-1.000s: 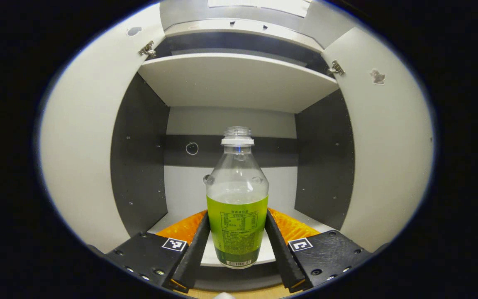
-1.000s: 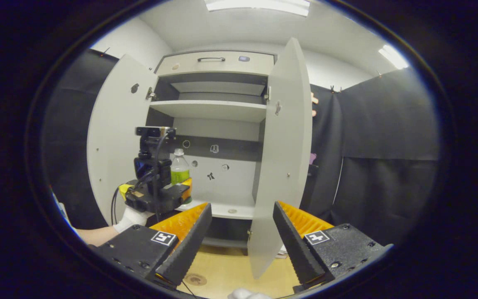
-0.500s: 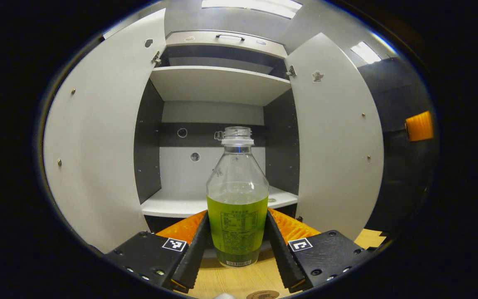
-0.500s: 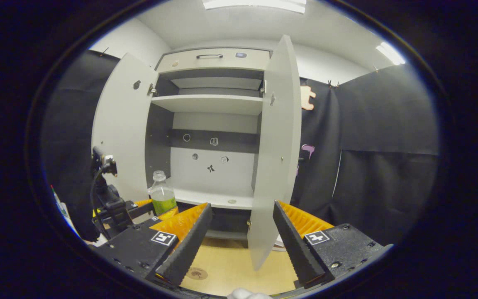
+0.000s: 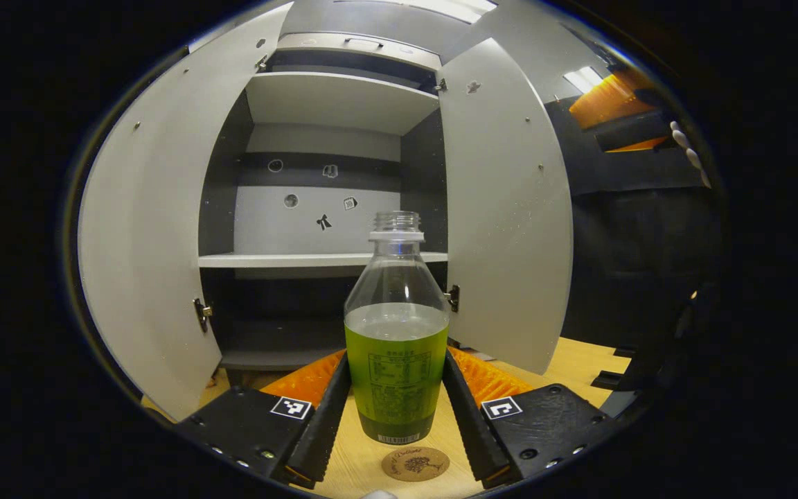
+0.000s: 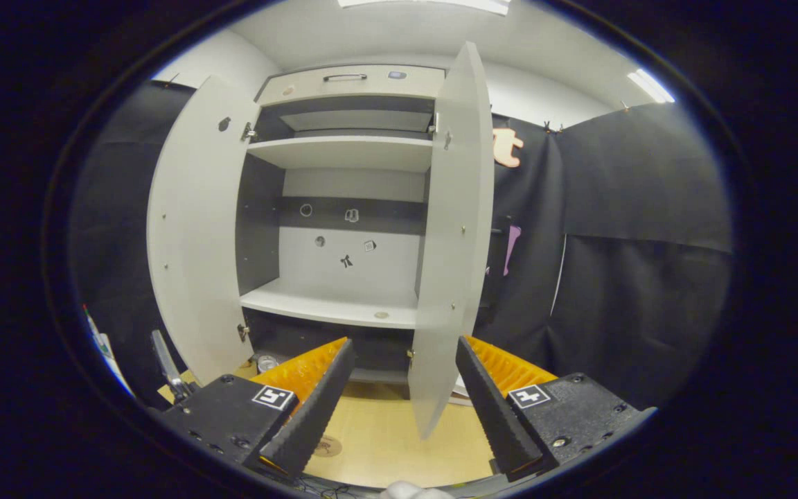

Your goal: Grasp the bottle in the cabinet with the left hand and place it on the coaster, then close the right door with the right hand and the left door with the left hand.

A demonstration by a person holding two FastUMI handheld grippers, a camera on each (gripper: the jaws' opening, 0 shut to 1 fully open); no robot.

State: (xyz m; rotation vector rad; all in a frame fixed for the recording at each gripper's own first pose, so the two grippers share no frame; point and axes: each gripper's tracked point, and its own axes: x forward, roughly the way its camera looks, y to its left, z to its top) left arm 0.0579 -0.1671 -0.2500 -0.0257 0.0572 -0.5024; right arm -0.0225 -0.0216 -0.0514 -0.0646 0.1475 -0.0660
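Black cloth walls and a pale wooden desk (image 5: 565,360) frame the grey cabinet (image 5: 323,208), both doors open. Left gripper (image 5: 396,398): fingers (image 5: 326,409) closed on the bottle (image 5: 396,346), pressing its green-labelled lower body from both sides; the bottle is upright, uncapped, out of the cabinet and held above the desk. Coaster (image 5: 415,464): flat on the desk at 6 o'clock, just below the bottle's base. Step in hand: carrying the bottle to the coaster; the next move calls for lowering it centred on the disc, then releasing. Right gripper (image 6: 399,395): fingers wide apart and empty, with the right door (image 6: 451,235), edge-on, at 12 o'clock beyond them; left door (image 6: 194,235) at 10 o'clock.
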